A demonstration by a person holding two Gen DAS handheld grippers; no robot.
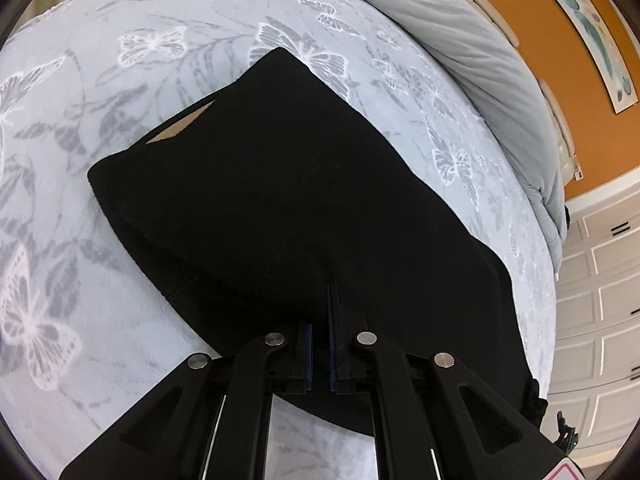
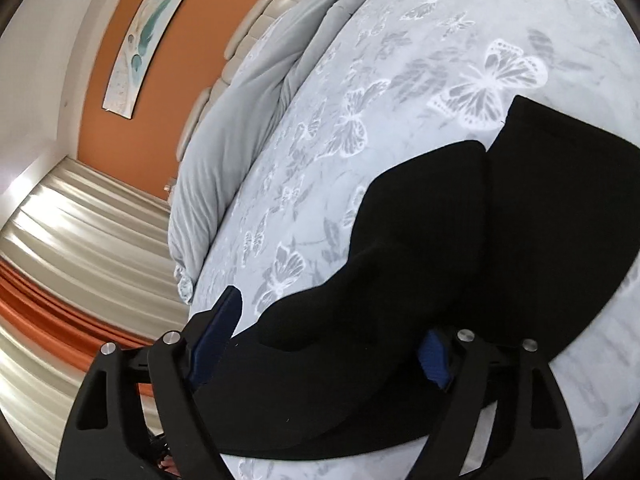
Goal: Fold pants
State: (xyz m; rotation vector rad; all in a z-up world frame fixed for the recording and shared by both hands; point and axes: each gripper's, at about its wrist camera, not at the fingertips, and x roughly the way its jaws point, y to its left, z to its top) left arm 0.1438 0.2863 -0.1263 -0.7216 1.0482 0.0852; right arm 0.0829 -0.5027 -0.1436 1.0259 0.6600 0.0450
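Note:
Black pants [image 1: 280, 184] lie on the butterfly-print bed cover [image 1: 120, 80]. In the left wrist view they are folded over, with a tan inner label showing at the far left edge. My left gripper [image 1: 322, 292] is shut on the near edge of the pants, fabric pinched between its blue pads. In the right wrist view the pants [image 2: 420, 260] bulge up between my right gripper's [image 2: 332, 320] wide-open fingers; the left pad [image 2: 218, 320] and right pad [image 2: 434, 356] stand on either side of the cloth without pinching it.
A grey duvet [image 1: 480, 64] is bunched along the padded headboard [image 2: 256, 28]. An orange wall with a framed picture [image 2: 148, 32] is behind. White cabinet doors [image 1: 600, 300] stand to the right; curtains [image 2: 80, 240] hang to the left.

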